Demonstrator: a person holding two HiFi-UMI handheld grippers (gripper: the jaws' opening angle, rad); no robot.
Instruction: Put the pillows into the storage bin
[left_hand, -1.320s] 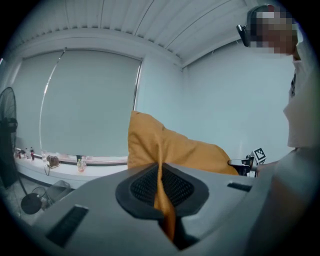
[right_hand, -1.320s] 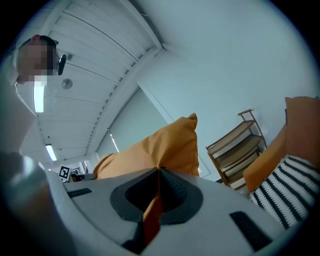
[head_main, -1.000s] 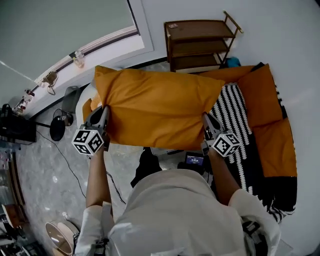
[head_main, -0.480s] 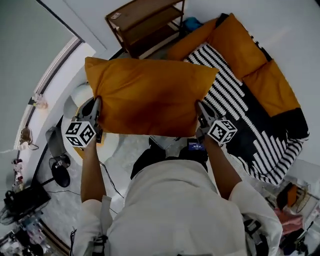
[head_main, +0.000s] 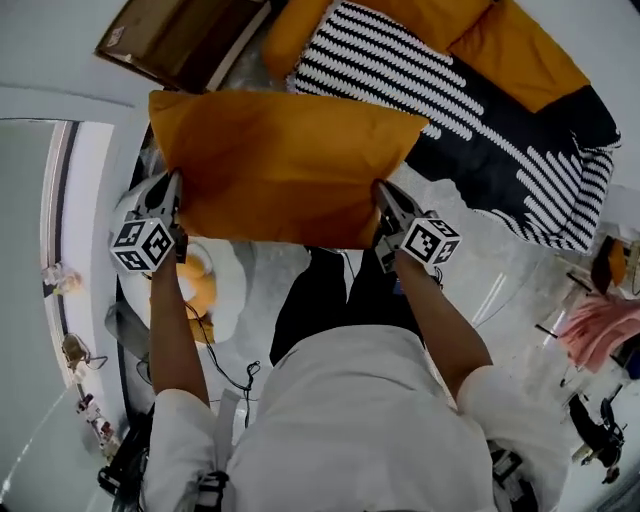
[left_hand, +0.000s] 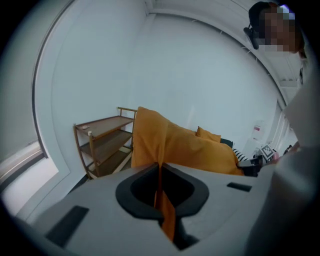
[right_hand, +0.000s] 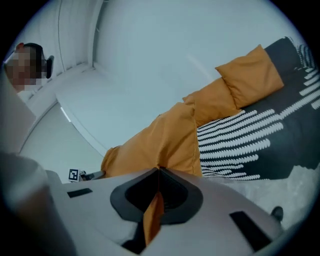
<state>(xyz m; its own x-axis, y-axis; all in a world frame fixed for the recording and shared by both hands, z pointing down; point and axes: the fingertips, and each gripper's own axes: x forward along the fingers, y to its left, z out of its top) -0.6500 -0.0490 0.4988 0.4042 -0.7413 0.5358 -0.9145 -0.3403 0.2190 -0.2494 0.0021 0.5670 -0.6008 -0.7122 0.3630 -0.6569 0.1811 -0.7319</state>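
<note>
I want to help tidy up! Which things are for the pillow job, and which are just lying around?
For the job: orange pillow, pinched by left gripper and right gripper; other orange pillows; white tub, probably the bin.
Just lying about: wooden shelf; striped blanket; pink cloth.

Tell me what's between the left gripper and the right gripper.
An orange pillow spans the whole stretch, as the head view shows. The left gripper is shut on one side edge, the right gripper on the other.
</note>
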